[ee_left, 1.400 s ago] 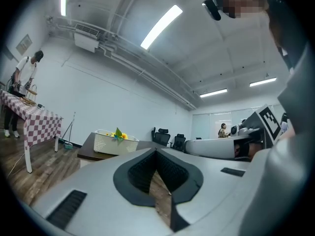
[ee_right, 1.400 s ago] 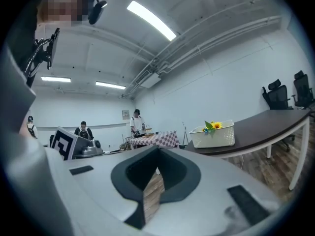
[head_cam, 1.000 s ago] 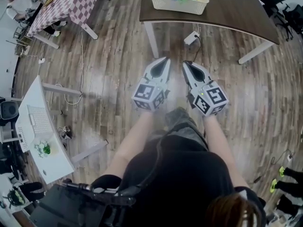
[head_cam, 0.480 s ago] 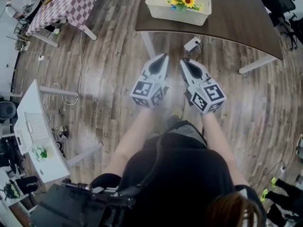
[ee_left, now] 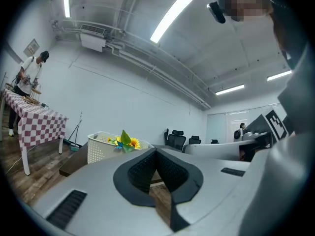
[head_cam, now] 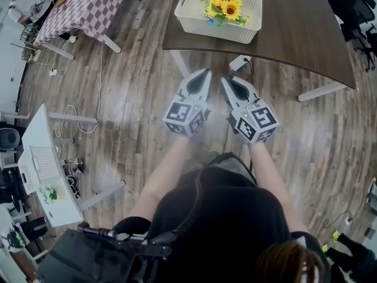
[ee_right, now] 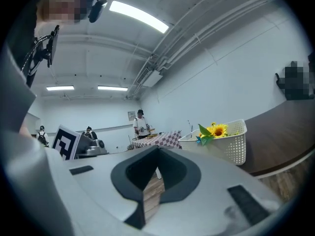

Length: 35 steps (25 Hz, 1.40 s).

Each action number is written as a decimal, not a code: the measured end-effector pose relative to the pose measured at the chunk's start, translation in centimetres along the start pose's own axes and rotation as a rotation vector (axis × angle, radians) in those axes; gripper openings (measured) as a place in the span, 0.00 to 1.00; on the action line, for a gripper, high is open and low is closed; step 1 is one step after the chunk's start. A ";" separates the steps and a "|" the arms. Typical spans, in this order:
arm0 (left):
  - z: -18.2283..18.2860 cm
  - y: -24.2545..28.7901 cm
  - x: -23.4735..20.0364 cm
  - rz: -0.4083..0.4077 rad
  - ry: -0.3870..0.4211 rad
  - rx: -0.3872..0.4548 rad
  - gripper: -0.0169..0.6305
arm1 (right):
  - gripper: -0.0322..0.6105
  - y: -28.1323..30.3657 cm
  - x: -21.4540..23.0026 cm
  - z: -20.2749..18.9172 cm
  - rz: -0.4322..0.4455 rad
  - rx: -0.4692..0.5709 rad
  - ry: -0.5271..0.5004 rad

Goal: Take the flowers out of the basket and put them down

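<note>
the flowers point(head_cam: 225, 2) are seen in the basket point(head_cam: 197, 23) on the tabletop point(head_cam: 294, 34), at 12 o'clock, well apart; the left gripper point(head_cam: 204, 74) and the right gripper point(head_cam: 227, 81) are held closed, empty; neither is judged clearly nearer

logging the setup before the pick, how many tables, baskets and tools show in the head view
tables: 3 (dark brown table, checkered table, white table)
basket: 1
tools: 2 (left tool, right tool)
total: 6
</note>
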<state>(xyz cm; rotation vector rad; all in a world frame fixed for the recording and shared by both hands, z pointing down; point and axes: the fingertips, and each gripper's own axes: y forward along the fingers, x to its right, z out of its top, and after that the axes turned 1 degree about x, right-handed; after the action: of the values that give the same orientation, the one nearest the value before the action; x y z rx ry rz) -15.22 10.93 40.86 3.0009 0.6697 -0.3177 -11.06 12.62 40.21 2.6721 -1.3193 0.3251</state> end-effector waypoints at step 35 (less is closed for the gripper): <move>0.4 14.3 -5.7 -0.127 0.004 -0.057 0.03 | 0.05 10.2 11.6 3.2 -0.057 0.005 0.009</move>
<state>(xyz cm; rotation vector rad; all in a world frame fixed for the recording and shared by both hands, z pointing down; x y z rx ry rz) -14.24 -4.42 41.77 2.9125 0.8561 -0.2939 -11.87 -3.12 40.40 2.7029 -1.2387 0.3337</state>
